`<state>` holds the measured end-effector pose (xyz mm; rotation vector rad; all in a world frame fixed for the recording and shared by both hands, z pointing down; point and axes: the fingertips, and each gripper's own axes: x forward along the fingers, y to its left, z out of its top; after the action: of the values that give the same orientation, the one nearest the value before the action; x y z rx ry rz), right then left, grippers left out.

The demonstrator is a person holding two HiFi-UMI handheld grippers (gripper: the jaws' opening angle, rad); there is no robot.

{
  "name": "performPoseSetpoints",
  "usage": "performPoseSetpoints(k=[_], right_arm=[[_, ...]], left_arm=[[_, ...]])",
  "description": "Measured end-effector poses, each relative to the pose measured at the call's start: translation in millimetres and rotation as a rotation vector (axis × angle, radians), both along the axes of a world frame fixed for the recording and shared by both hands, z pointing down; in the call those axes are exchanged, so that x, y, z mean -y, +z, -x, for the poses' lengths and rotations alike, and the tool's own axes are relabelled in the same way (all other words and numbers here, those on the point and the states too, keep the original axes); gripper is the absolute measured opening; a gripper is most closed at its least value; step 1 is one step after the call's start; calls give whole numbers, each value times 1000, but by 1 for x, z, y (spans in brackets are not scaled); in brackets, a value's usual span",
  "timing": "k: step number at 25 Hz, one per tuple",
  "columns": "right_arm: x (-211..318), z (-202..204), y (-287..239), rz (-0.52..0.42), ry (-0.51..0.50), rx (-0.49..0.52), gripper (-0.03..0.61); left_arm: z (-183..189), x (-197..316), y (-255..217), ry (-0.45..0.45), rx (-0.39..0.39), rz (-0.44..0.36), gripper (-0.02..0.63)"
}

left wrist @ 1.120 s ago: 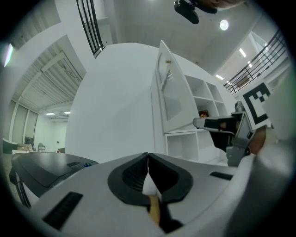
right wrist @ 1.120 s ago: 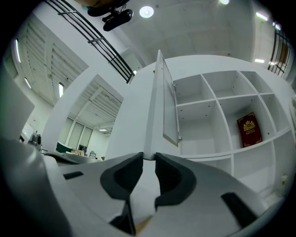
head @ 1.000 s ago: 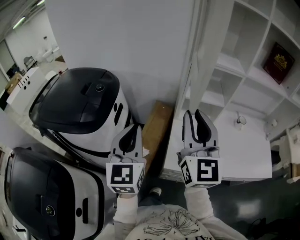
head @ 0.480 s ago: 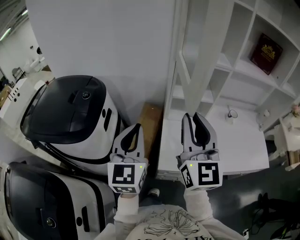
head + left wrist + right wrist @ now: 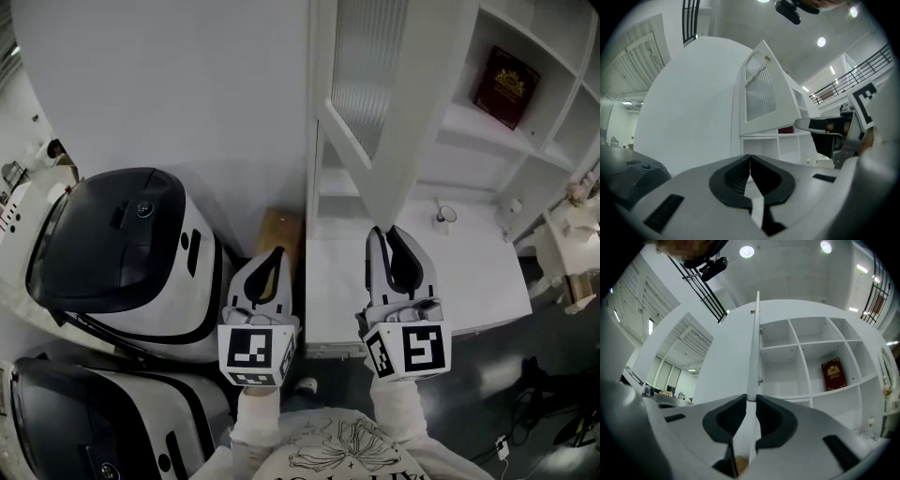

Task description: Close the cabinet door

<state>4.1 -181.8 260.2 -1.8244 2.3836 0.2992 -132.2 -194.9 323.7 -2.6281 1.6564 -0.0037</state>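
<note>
The white cabinet door [image 5: 375, 94] with a ribbed glass panel stands open, swung out from the white shelf cabinet [image 5: 464, 127]. My right gripper [image 5: 387, 231] is at the door's lower outer corner. In the right gripper view the door's thin edge [image 5: 753, 348] runs straight down between the jaws, and my right gripper [image 5: 751, 398] is shut on it. Left of the door my left gripper [image 5: 277, 251] hangs in the air. Its tips touch with nothing between them, as the left gripper [image 5: 750, 156] shows in its own view, where the door [image 5: 759, 89] is ahead and to the right.
A dark red book [image 5: 506, 86] leans in an upper shelf cell. A small cup [image 5: 445, 215] stands on the white counter [image 5: 469, 281]. Two large black-and-white machines [image 5: 122, 244] [image 5: 84, 422] fill the floor to the left. A cardboard box [image 5: 281, 234] stands against the cabinet's side.
The head view has shifted: the door, seen edge-on before, now shows its ribbed face. The right gripper stays at its lower corner. The left gripper holds its place.
</note>
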Motion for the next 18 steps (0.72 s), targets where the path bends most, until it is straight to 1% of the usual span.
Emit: performPoseSetpoints(k=[9,16,18], right_arm=[[6,-21,1,-9,33,12,63],[7,-31,2,-31,55,5,63],[8,-33,2,-32,55,18,63]], left_arm=[[-22,20,3,79,-1,9,5],[-30,31,6,140,10,8,5],[-31,34,8,157,14,10,5]])
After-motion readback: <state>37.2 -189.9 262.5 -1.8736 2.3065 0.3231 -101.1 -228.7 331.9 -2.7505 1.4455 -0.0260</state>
